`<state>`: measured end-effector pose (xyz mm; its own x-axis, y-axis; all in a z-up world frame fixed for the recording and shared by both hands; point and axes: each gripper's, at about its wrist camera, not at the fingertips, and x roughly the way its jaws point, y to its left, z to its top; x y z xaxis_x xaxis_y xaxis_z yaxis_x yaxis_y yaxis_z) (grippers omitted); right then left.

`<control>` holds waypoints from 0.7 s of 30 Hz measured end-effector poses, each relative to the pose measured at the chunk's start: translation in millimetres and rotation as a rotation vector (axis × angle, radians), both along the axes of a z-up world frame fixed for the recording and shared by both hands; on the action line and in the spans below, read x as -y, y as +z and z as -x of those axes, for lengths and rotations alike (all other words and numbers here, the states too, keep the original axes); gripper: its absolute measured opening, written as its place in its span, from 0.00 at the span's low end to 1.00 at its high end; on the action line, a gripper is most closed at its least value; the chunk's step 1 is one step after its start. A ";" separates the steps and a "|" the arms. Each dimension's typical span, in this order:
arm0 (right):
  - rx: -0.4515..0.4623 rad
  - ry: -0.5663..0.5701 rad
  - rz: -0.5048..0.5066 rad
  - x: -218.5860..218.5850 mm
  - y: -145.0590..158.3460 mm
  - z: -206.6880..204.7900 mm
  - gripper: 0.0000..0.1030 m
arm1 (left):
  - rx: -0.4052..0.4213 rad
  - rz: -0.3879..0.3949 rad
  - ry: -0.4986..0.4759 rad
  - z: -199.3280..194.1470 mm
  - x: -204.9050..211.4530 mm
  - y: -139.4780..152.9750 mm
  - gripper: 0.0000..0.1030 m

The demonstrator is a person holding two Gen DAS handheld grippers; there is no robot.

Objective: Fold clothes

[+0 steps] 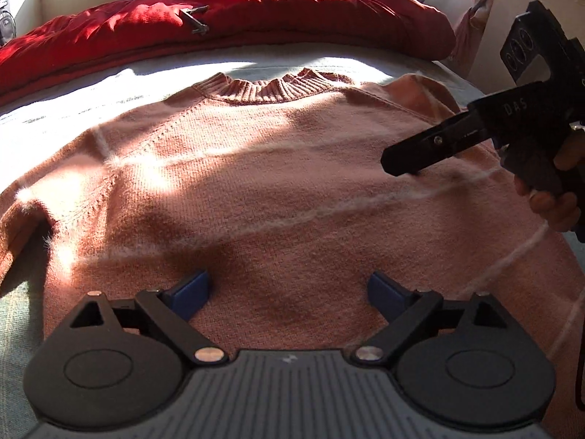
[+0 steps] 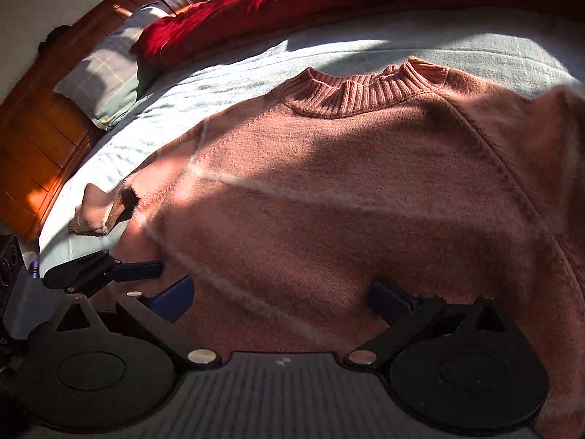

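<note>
A: Lying flat on the pale bedspread (image 1: 109, 84): pink knit sweater (image 1: 278, 183), ribbed collar, thin white stripes.
B: Surroundings?
A: Red quilt (image 1: 256, 18) behind, plaid pillow (image 2: 106, 77) by the wooden headboard (image 2: 33, 117).
B: Claws?
A: Left gripper (image 1: 289, 292) and right gripper (image 2: 281, 298) both spread, empty (hovering over the hem).

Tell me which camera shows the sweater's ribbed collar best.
The right wrist view: the ribbed collar of the sweater sits larger there, its ribs clear in sunlight. The left wrist view also shows the collar, but farther off and smaller.
</note>
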<state>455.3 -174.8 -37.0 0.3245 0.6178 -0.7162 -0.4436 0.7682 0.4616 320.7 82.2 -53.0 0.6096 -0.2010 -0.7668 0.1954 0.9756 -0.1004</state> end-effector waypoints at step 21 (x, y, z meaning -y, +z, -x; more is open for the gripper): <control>0.125 -0.335 0.047 83.6 8.7 -43.9 1.00 | -0.018 0.047 0.026 17.5 -0.2 5.4 0.92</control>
